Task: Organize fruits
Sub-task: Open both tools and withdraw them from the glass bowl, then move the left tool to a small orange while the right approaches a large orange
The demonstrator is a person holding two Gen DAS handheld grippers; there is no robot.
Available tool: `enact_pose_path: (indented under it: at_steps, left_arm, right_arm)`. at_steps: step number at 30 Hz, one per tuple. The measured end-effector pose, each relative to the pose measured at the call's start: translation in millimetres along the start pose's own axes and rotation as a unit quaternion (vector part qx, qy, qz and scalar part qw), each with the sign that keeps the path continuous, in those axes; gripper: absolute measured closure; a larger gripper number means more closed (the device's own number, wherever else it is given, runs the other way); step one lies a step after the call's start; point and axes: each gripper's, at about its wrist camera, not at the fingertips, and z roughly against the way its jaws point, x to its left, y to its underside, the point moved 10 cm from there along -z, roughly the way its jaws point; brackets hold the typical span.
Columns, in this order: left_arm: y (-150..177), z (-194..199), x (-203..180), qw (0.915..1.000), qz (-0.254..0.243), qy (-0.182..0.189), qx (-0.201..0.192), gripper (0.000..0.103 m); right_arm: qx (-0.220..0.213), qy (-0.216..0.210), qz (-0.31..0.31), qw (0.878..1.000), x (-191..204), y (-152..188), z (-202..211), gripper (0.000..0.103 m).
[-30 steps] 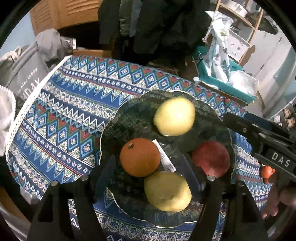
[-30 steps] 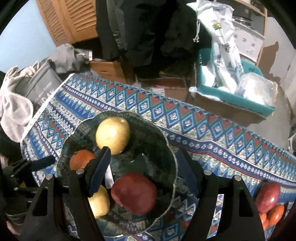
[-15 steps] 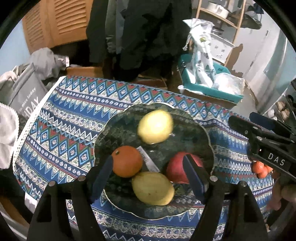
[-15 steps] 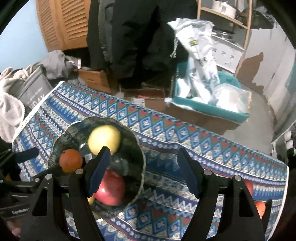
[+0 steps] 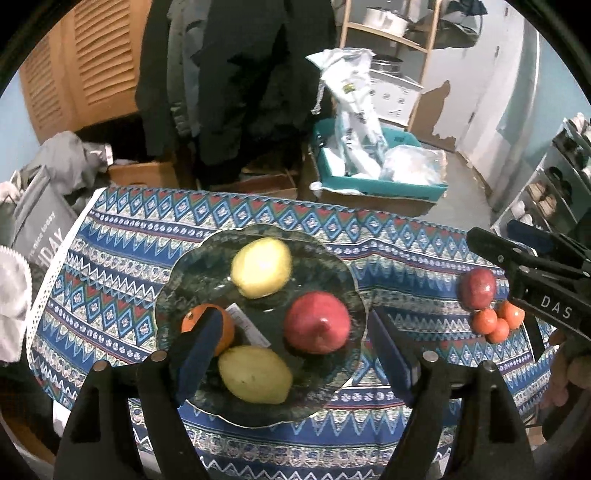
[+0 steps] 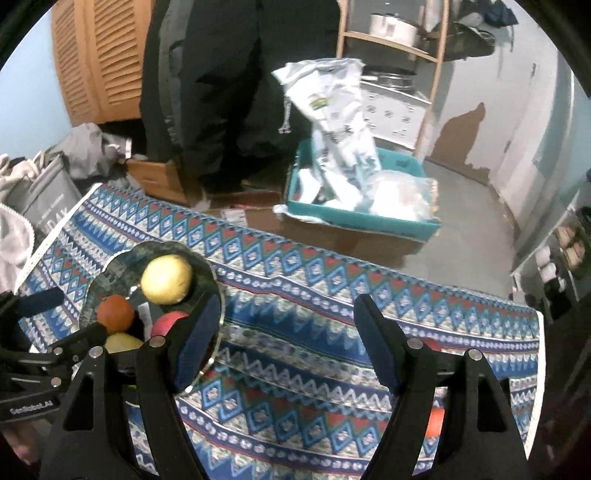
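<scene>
Upper left: a louvred wooden cabinet [image 6: 92, 62] against a pale blue wall [image 6: 26, 74]. Centre top: dark coats [image 5: 236, 74] hanging. Upper right: a wooden shelving unit [image 6: 395, 48] carrying a metal pot [image 6: 393, 23], beside a wall with peeling paint [image 6: 476, 129]. Centre: a teal crate [image 6: 362, 218] of plastic bags on cardboard, standing on a grey floor [image 6: 469, 229]. The worktop carries a patterned blue cloth [image 6: 332, 314].

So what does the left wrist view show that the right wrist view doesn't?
Only the left wrist view shows the loose fruit off the plate: a red apple and three small oranges on the cloth. It also shows the plate whole.

Only the right wrist view shows the cloth's bare right end.

Both show the plate's fruit, the teal box and both open claws.
</scene>
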Motion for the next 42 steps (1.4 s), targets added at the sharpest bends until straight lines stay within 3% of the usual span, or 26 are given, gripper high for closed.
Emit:
enact_pose_path:
  at_steps: [25,42]
  left_arm:
    - [-4.8,18.5,-93.8,0.9967,-0.075,0.028,-0.014,0.017]
    - [1.3,8.0,-166.4,0.9905,-0.131,0.042,-0.002,0.017]
  right_arm:
    - [-0.02,0.065,-0.03,0.997,-91.3,34.1,58.6,0.021]
    - [-0.009,0.108,-0.076,0.991,-174.2,71.6,76.4,0.019]
